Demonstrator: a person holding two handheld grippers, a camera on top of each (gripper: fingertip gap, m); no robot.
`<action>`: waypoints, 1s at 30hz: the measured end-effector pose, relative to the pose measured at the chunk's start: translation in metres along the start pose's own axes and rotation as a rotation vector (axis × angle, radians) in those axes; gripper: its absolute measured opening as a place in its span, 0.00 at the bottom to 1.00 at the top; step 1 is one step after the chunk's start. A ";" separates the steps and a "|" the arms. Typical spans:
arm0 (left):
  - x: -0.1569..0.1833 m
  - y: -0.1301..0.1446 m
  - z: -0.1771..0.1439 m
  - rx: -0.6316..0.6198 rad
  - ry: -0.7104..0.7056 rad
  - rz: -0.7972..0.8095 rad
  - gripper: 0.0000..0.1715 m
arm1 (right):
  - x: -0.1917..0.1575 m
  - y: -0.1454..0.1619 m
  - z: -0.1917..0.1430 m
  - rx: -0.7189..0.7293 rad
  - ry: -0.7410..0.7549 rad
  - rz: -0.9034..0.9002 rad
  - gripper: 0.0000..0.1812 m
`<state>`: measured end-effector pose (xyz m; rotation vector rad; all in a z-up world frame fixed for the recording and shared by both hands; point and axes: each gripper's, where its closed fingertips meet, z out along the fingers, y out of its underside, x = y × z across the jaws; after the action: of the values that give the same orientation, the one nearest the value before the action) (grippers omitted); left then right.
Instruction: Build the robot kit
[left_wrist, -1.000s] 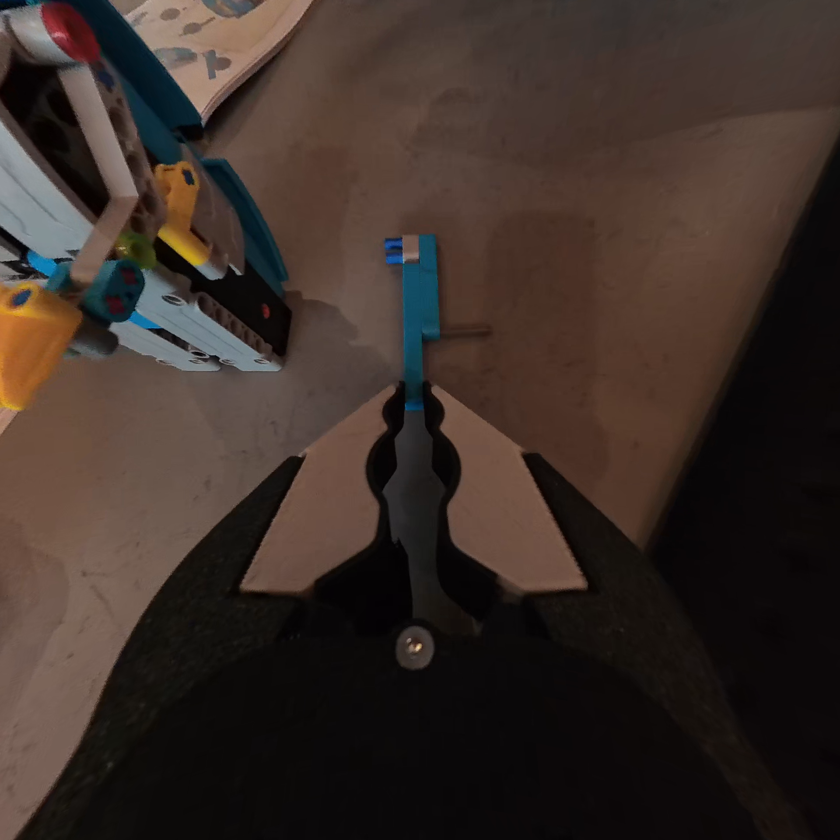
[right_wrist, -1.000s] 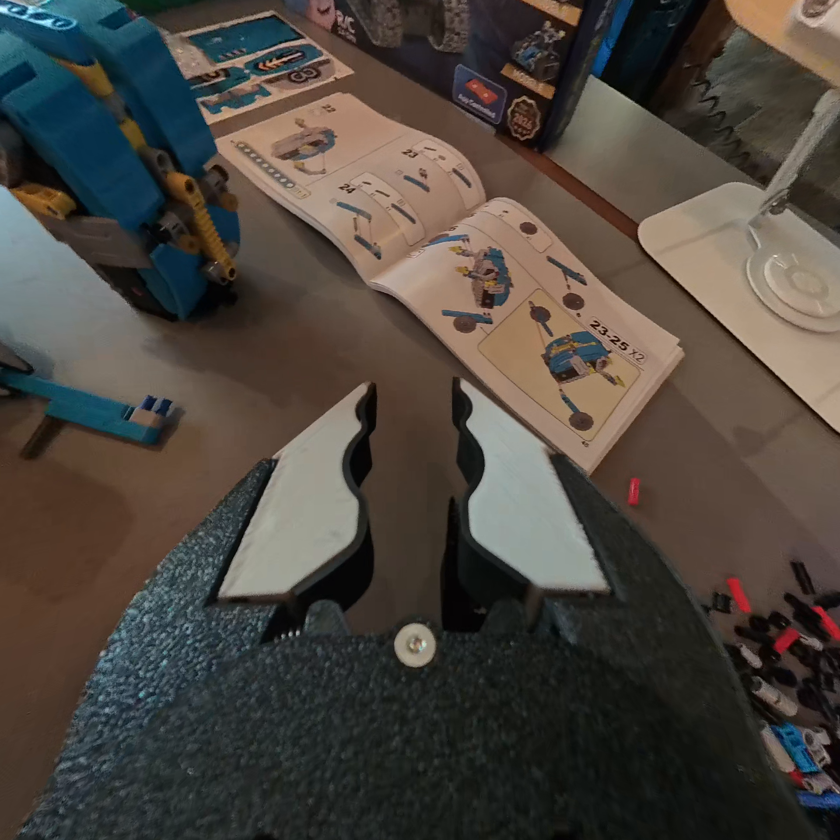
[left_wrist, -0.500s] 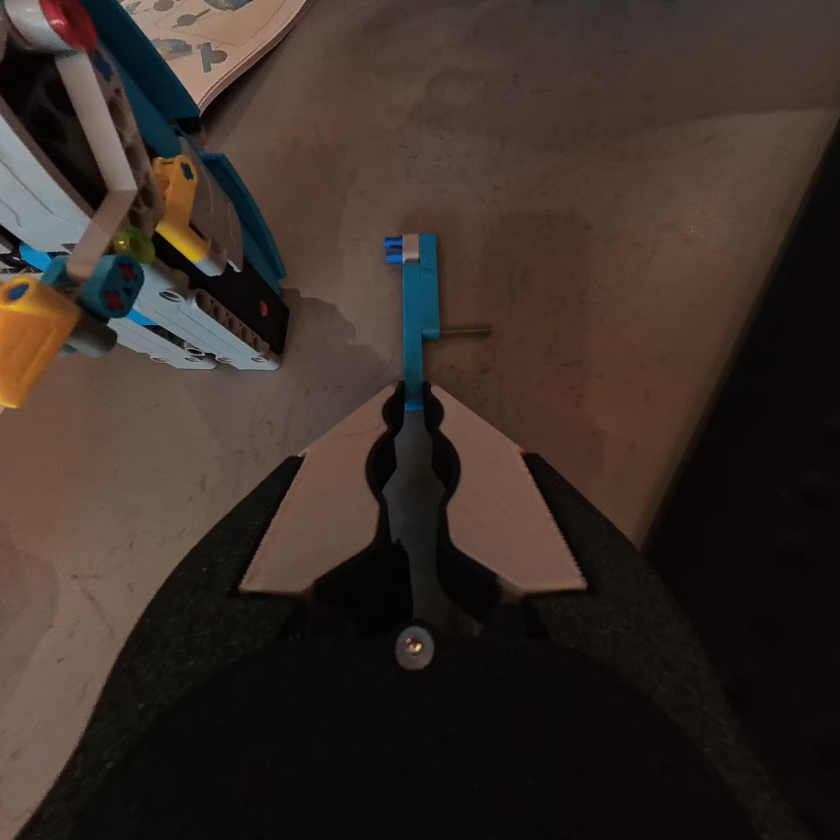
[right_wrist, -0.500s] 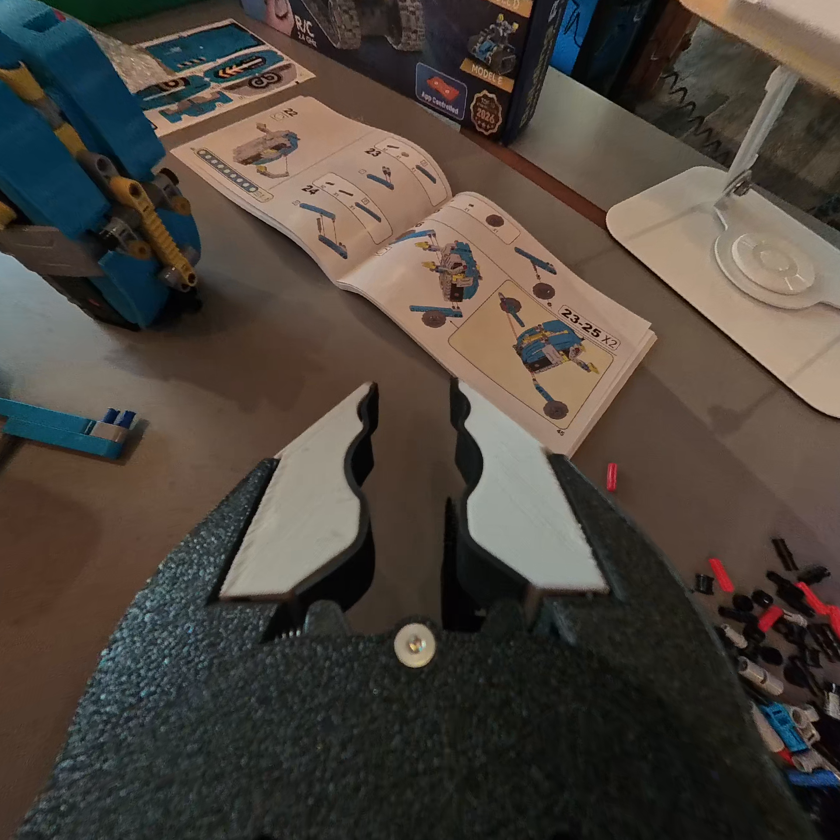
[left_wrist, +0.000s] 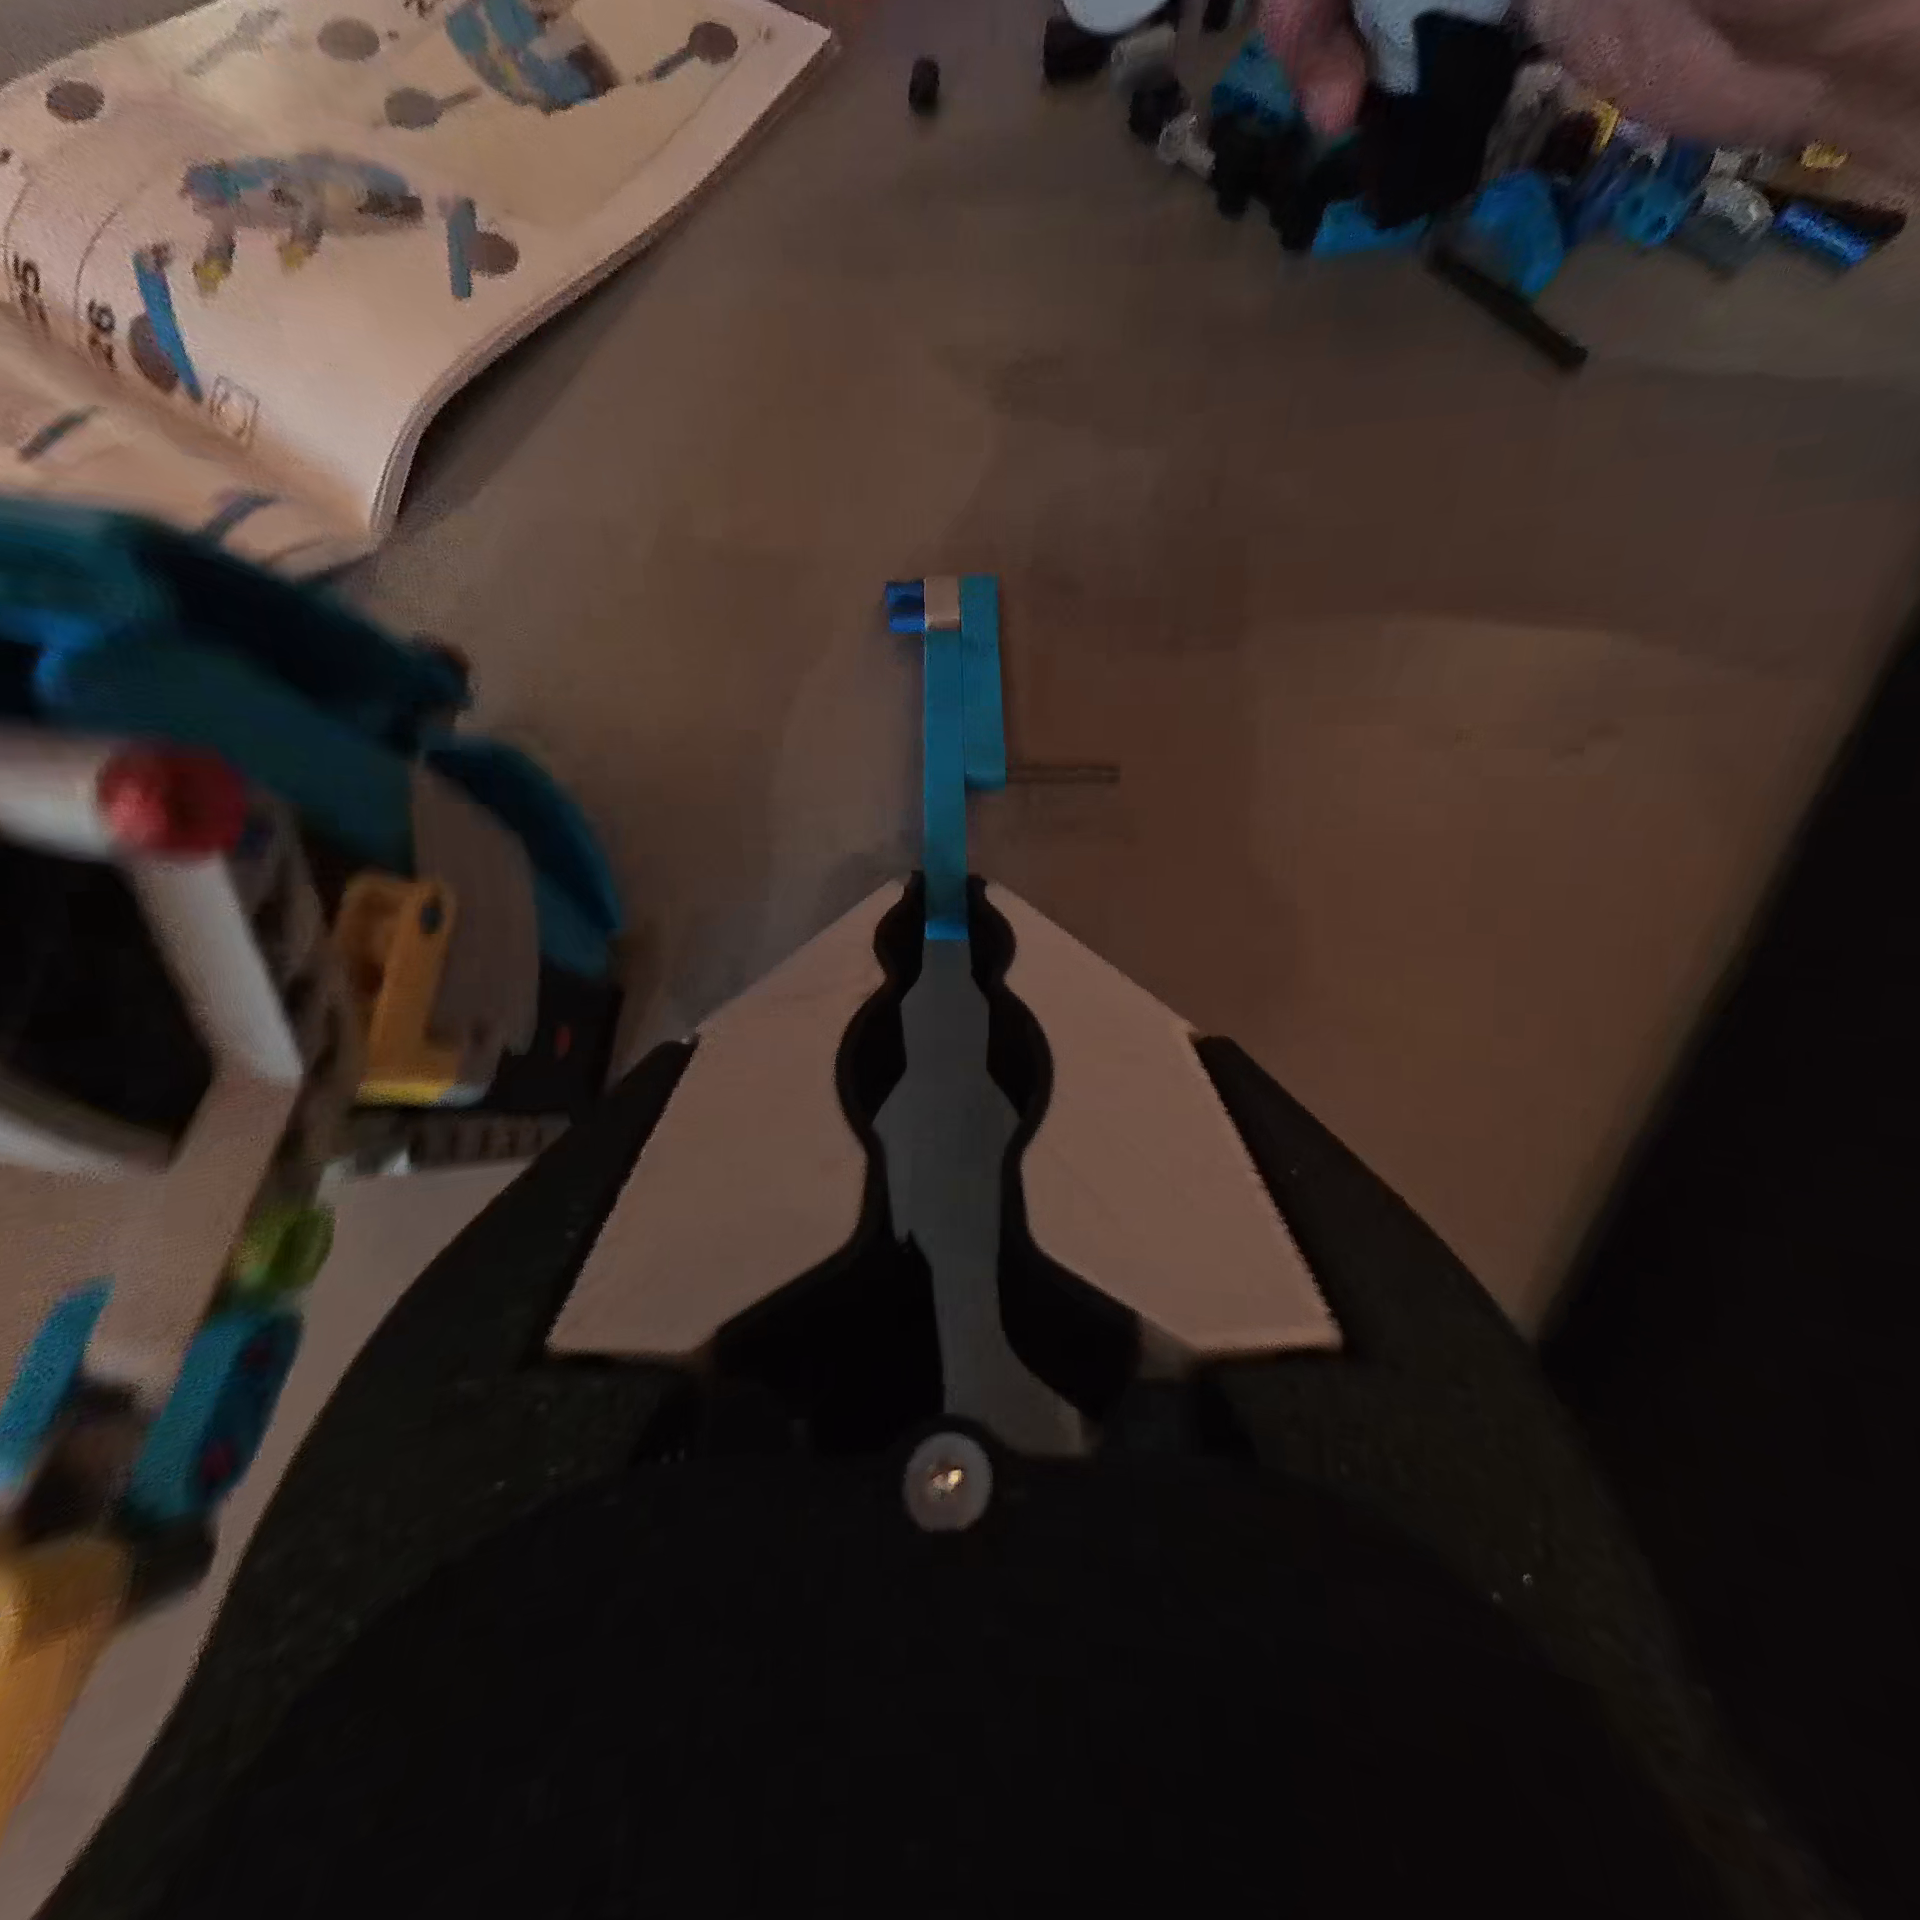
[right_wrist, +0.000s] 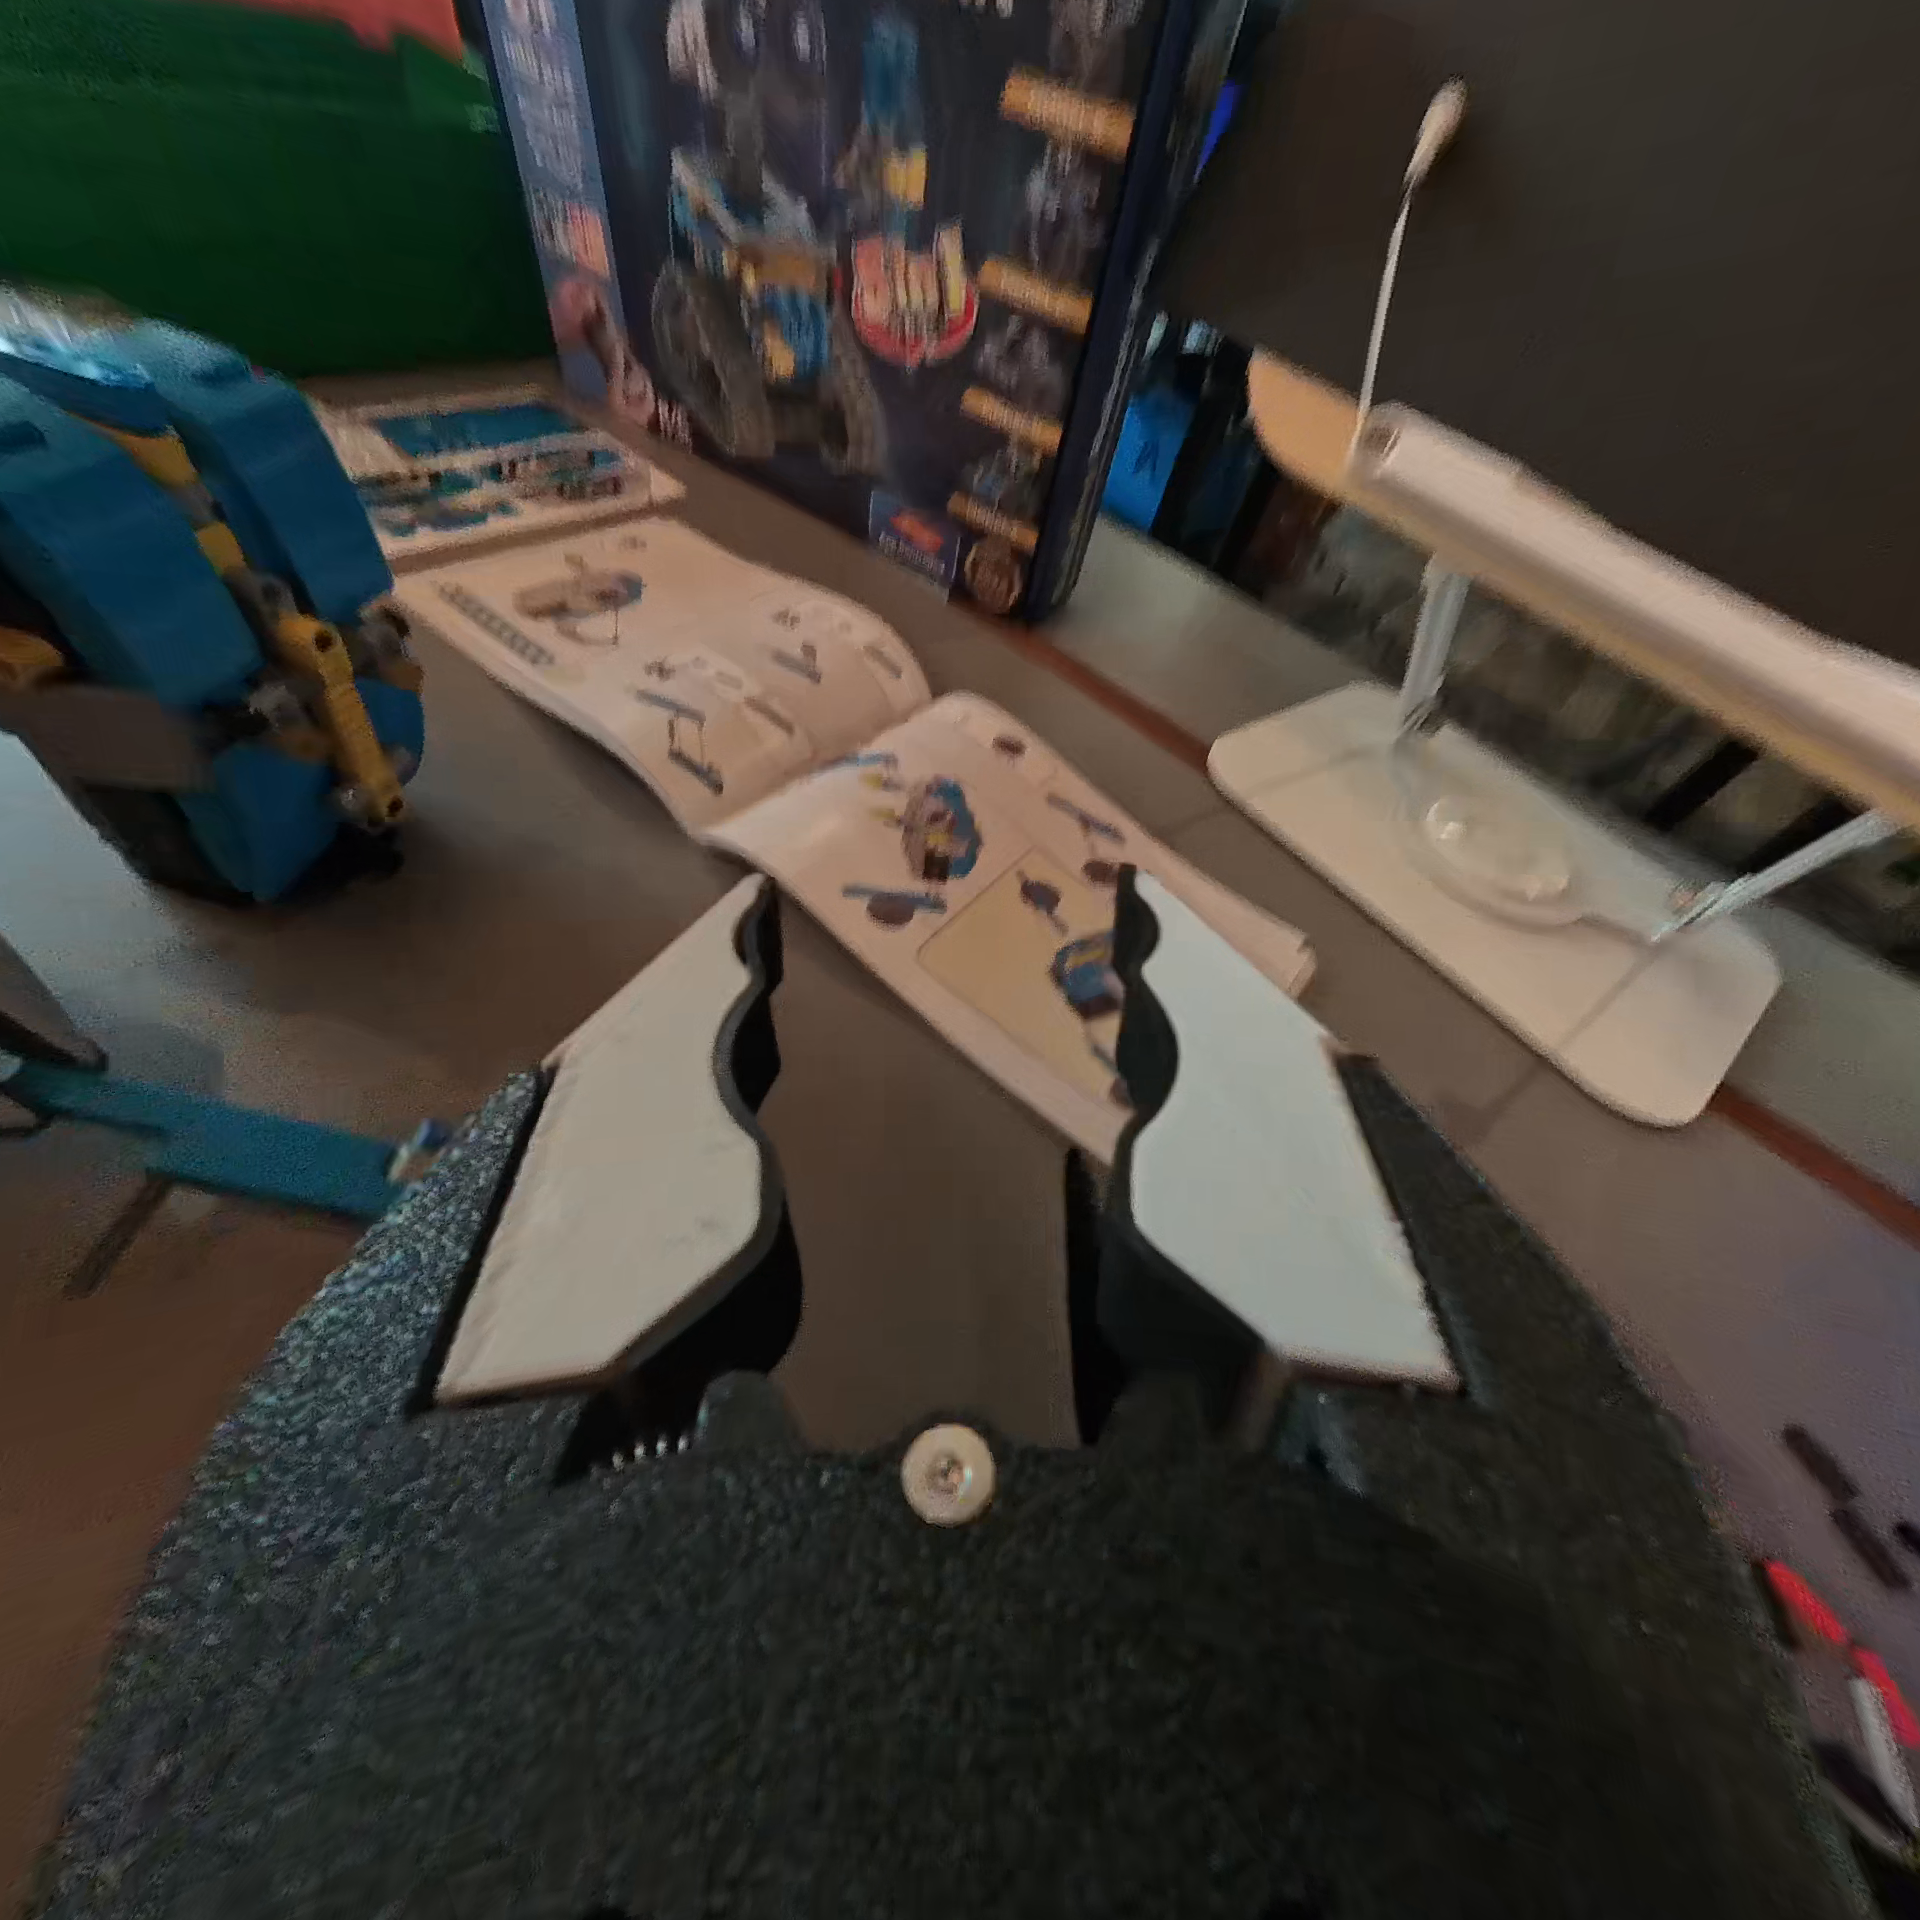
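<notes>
- While its jaws pinch tight, the left gripper (left_wrist: 945, 902) grips the near end of a blue beam (left_wrist: 954, 769); the beam runs straight ahead over the brown table (left_wrist: 1403, 831), with a thin dark pin jutting from its right side.
- Left of the beam, close by: a blue-and-yellow brick vehicle (left_wrist: 312, 883), blurred.
- Beyond the vehicle: an open instruction booklet (left_wrist: 364, 239).
- Far right of the beam: a heap of loose parts (left_wrist: 1558, 197), a blurred hand (left_wrist: 1714, 52) over it.
- Right gripper (right_wrist: 945, 925): fingers spread apart, nothing between them, above the table near the booklet (right_wrist: 810, 748).
- Behind the booklet: an upright toy box (right_wrist: 862, 260); to its right, a white lamp base (right_wrist: 1507, 914).
</notes>
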<state>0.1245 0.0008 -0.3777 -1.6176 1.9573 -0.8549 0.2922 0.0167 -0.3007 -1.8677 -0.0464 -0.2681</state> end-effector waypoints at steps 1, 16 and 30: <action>0.001 -0.005 0.005 -0.001 -0.002 0.000 0.04 | 0.003 -0.005 -0.003 0.039 0.026 -0.006 0.35; -0.003 0.000 0.018 0.037 -0.088 0.091 0.04 | -0.023 0.035 0.005 -0.239 -0.135 0.156 0.31; -0.003 0.001 0.017 0.037 -0.069 0.066 0.04 | -0.021 0.028 0.047 -0.267 -0.044 0.284 0.28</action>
<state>0.1363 0.0007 -0.3906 -1.5324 1.9251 -0.7949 0.2842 0.0541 -0.3449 -2.1154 0.2340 -0.0369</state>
